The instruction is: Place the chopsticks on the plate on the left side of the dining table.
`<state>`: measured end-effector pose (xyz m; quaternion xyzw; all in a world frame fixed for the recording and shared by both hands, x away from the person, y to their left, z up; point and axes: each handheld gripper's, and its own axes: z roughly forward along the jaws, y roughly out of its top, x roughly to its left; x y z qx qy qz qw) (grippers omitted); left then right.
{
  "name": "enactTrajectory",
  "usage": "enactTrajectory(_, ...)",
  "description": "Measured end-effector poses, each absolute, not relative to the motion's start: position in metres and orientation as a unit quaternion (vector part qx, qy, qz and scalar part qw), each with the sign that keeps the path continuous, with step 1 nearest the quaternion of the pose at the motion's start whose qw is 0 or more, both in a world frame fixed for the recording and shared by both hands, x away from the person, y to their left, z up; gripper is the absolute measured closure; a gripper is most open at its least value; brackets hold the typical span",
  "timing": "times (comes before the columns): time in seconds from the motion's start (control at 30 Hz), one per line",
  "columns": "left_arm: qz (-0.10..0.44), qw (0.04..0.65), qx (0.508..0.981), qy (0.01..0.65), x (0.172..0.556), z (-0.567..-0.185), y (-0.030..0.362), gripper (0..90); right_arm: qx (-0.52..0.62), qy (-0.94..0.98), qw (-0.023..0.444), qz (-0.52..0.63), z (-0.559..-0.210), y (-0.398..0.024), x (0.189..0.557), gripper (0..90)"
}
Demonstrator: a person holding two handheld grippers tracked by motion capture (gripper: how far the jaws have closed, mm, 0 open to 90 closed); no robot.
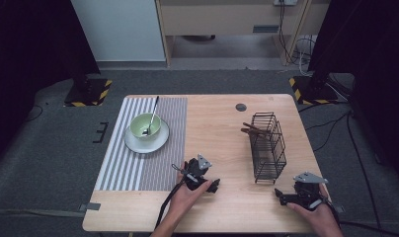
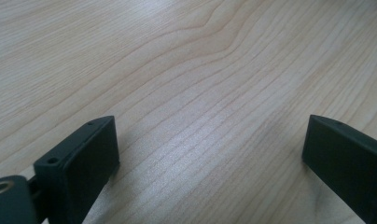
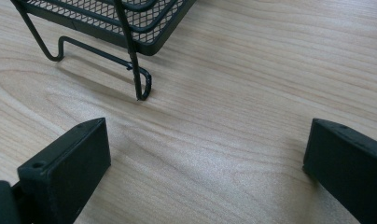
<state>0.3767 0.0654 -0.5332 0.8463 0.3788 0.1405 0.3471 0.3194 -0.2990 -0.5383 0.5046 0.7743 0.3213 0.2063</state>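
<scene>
A black wire basket [image 1: 268,146] stands just beyond the right gripper [image 1: 285,198], with brown sticks [image 1: 256,130] poking from its far end; its wire foot [image 3: 142,86] rests on the wood just ahead of that gripper's jaws. Well beyond the left gripper [image 1: 213,186] and to its left, a green bowl [image 1: 145,126] sits on a pale plate [image 1: 146,142], a spoon [image 1: 151,117] leaning in it. Both grippers stand wide, gripping nothing, low over the wooden table [image 1: 222,133]. A striped mat [image 1: 130,163] underlies the plate; grey floor surrounds the table.
</scene>
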Motion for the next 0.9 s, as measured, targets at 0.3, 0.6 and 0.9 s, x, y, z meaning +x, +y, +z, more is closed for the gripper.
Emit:
enactTrajectory(0.3, 0.132, 0.386, 0.842, 0.352, 0.370, -0.519, 0.065, 4.5, 0.501, 0.776, 0.206, 0.323, -0.538, -0.299, 0.322, 0.7)
enactTrajectory(0.6, 0.106, 0.400, 0.846, 0.335, 0.369, -0.513, 0.066, 4.8, 0.502, 0.776, 0.204, 0.323, -0.538, -0.299, 0.323, 0.7)
enactTrajectory(0.9, 0.085, 0.403, 0.858, 0.306, 0.375, -0.498, 0.061, 5.0, 0.501, 0.776, 0.204, 0.323, -0.538, -0.299, 0.323, 0.7)
